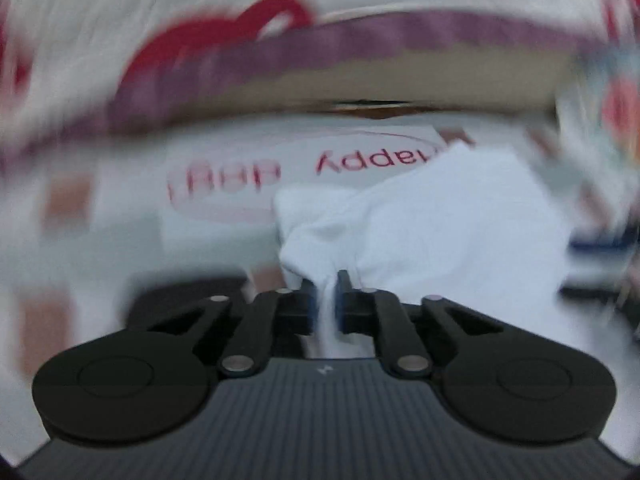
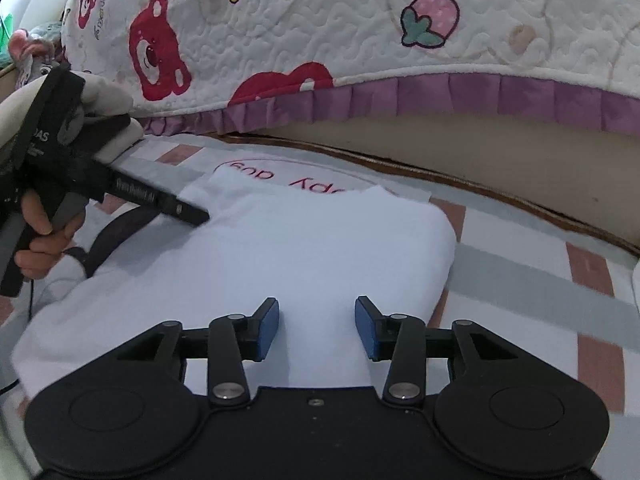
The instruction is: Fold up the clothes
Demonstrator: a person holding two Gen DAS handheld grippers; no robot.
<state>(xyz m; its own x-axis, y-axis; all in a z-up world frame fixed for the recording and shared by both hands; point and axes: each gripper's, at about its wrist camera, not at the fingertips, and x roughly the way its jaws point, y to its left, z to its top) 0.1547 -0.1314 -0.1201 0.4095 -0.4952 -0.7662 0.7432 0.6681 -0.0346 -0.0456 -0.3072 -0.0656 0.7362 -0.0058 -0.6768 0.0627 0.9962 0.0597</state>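
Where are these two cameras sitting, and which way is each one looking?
Left wrist view: rides on the left gripper, looking down along its fingers, shut on a bunched fold of the white shirt; the picture is blurred.
Right wrist view: rides on the right gripper, its blue pads apart above the shirt; the person's hand holding the left gripper shows at left.
Shared: the shirt, the checked sheet and the quilt with its purple frill.

Garment (image 2: 280, 248) lies flat on the checked sheet (image 2: 520, 276), folded edge toward the quilt (image 2: 320, 20), which sits behind on a raised cushion (image 2: 480, 152). Left gripper (image 2: 192, 214) at garment's far-left edge; right gripper (image 2: 316, 328) over its near edge.
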